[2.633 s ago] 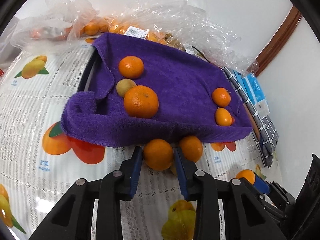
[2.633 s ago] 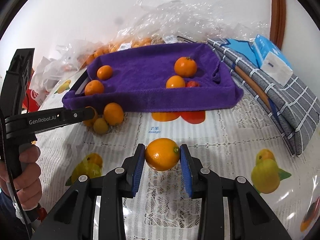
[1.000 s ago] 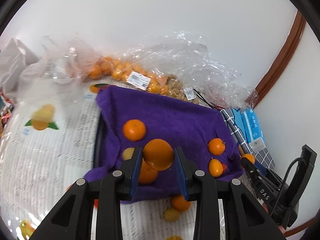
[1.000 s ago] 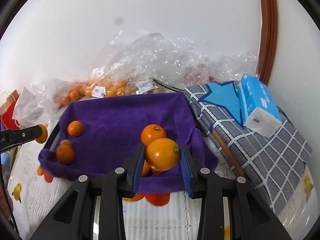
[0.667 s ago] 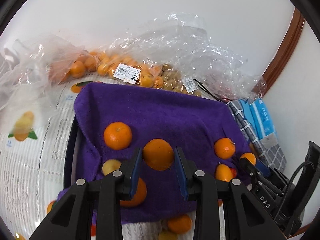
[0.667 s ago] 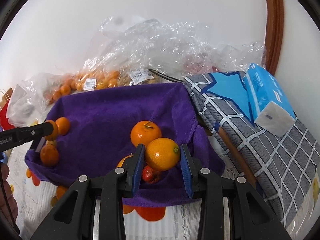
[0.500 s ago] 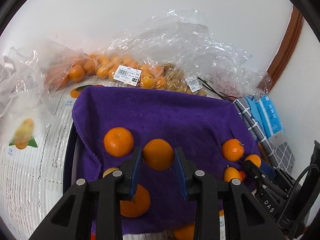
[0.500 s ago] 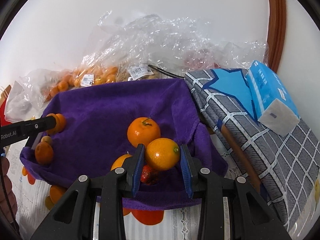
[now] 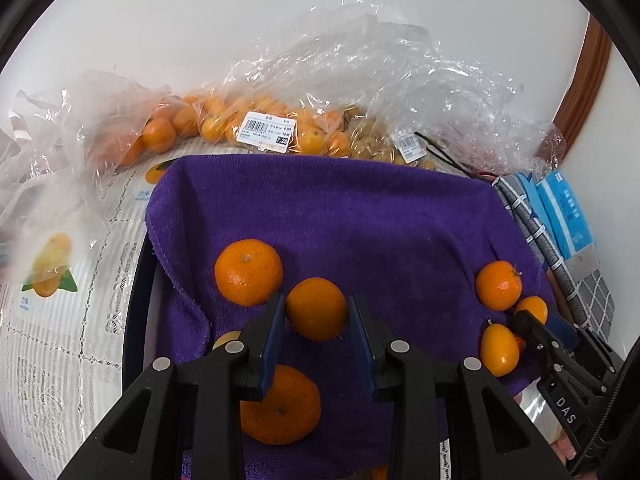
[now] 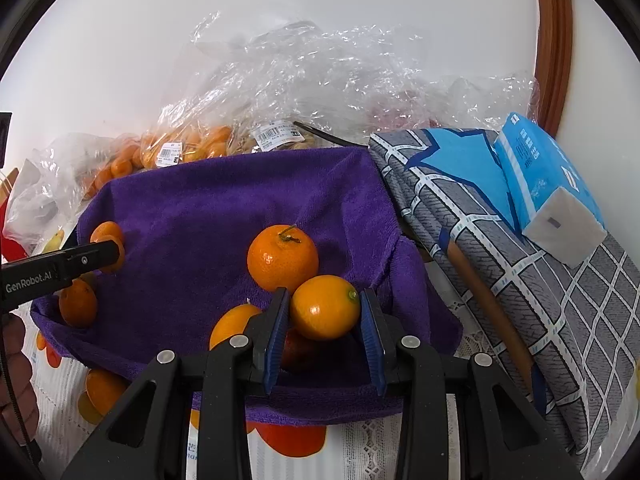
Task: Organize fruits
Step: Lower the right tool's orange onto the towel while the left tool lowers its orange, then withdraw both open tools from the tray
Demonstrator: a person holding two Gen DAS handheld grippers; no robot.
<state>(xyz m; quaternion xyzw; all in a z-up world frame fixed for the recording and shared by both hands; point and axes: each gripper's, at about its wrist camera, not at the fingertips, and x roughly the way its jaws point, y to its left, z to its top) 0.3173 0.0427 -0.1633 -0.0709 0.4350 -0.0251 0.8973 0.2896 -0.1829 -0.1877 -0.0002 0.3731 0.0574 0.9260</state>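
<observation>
A purple towel (image 9: 340,216) lines a dark tray (image 9: 134,300) on the table. My left gripper (image 9: 317,320) is shut on a small orange (image 9: 316,307) and holds it over the towel's left part, above two oranges (image 9: 248,272) (image 9: 280,404). My right gripper (image 10: 325,320) is shut on a glossy orange (image 10: 325,306) over the towel's (image 10: 208,216) right corner, just in front of a stemmed orange (image 10: 282,258) and another fruit (image 10: 230,324). The same right-side fruit shows in the left wrist view (image 9: 498,285).
Clear plastic bags of oranges (image 9: 224,124) lie behind the tray against the wall. A folded checked cloth (image 10: 500,248) with a blue tissue pack (image 10: 548,176) lies to the right. An orange (image 10: 102,390) lies on the fruit-print tablecloth (image 9: 60,340) before the tray.
Both grippers have carried their oranges up from the tablecloth and forward over the purple towel. In the last half second both have sunk closer to the fruit lying there.
</observation>
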